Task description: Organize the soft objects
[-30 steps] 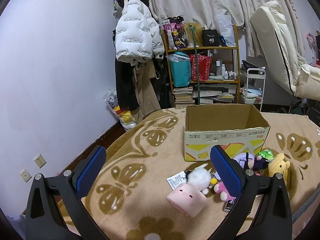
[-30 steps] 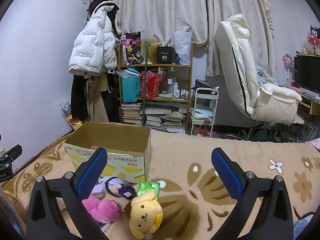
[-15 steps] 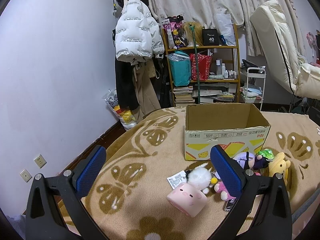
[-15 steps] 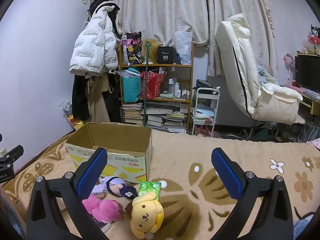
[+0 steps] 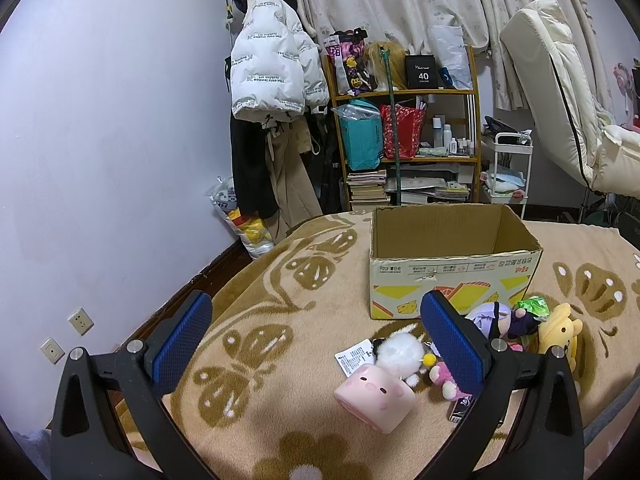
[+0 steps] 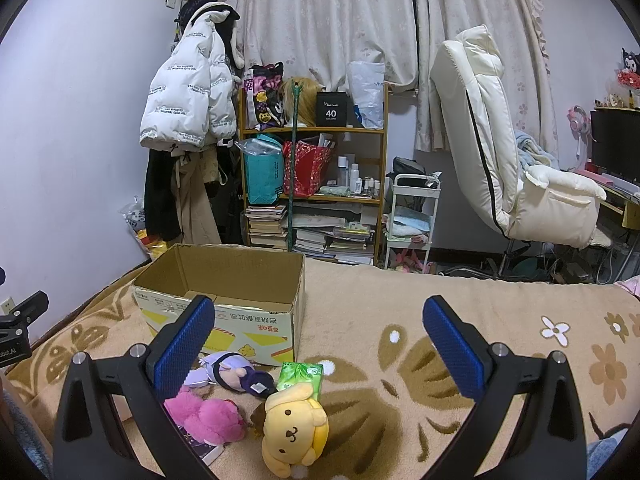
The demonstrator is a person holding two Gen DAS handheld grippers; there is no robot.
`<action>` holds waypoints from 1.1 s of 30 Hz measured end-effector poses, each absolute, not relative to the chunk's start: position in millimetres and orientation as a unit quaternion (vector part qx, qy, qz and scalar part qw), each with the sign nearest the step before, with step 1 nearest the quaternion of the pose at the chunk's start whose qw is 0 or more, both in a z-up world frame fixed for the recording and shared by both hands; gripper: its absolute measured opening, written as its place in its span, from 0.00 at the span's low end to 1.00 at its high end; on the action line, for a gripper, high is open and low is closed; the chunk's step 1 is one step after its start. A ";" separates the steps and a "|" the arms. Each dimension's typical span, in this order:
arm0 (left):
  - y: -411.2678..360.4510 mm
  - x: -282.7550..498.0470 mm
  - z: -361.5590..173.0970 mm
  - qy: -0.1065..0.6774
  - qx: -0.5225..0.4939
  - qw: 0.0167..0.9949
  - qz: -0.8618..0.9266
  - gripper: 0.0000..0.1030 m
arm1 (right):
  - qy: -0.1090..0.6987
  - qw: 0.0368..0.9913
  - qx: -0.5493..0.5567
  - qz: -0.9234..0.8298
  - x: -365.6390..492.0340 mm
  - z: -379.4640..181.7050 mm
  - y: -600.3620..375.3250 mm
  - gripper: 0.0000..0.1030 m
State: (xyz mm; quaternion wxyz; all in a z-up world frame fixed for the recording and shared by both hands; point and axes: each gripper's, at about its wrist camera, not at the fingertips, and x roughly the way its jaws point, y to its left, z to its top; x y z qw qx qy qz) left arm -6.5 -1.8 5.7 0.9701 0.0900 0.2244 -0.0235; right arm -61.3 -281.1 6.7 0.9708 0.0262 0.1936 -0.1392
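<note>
The cardboard box (image 6: 224, 304) stands open on the bed (image 6: 460, 320), plush toys heaped at its near side. Both tongs, left (image 5: 316, 340) and right (image 6: 318, 344), hang released, empty. Best start: the right takes the yellow dog plush (image 6: 294, 428) by its head.

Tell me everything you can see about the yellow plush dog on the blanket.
The yellow plush dog looks soft and fuzzy, with a round face, small dark stitched eyes and mouth, floppy ears and a brown cap. It lies on the flowered blanket, face towards the camera, its head against a green packet, in front of the cardboard box. Neither gripper touches it.
</note>
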 end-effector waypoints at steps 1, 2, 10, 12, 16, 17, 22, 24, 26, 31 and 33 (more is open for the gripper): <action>-2.0 -6.4 5.6 0.224 0.090 0.970 -0.023 1.00 | 0.194 0.971 0.027 -0.139 -61.1 6.6 -281.2 1.00; -2.2 -6.6 5.7 0.225 0.091 0.970 -0.023 1.00 | 0.194 0.971 0.026 -0.139 -61.0 6.6 -281.3 1.00; -2.1 -5.1 4.1 0.226 0.090 0.970 -0.024 1.00 | 0.194 0.971 0.027 -0.139 -60.7 5.8 -280.9 1.00; -1.6 -4.8 2.6 0.227 0.090 0.969 -0.024 1.00 | 0.194 0.971 0.027 -0.139 -60.4 5.5 -281.0 1.00; -1.4 -4.7 2.6 0.226 0.090 0.970 -0.024 1.00 | 0.195 0.970 0.027 -0.139 -60.5 4.8 -281.5 1.00; -1.6 -4.5 2.8 0.227 0.090 0.969 -0.024 1.00 | 0.195 0.971 0.027 -0.139 -60.1 4.7 -281.6 1.00; -1.7 -4.3 3.1 0.227 0.091 0.969 -0.024 1.00 | 0.194 0.971 0.028 -0.139 -60.6 4.0 -282.1 1.00; -1.7 -4.5 3.1 0.227 0.091 0.969 -0.024 1.00 | 0.194 0.971 0.028 -0.139 -60.3 3.7 -282.4 1.00; -1.9 -4.4 3.2 0.227 0.091 0.969 -0.023 1.00 | 0.195 0.971 0.028 -0.139 -60.4 3.8 -282.6 1.00; -1.8 -4.5 3.1 0.227 0.091 0.969 -0.024 1.00 | 0.195 0.971 0.028 -0.139 -60.7 3.9 -283.0 1.00; -1.9 -4.4 3.1 0.227 0.091 0.969 -0.024 1.00 | 0.195 0.971 0.028 -0.138 -61.0 3.9 -283.1 1.00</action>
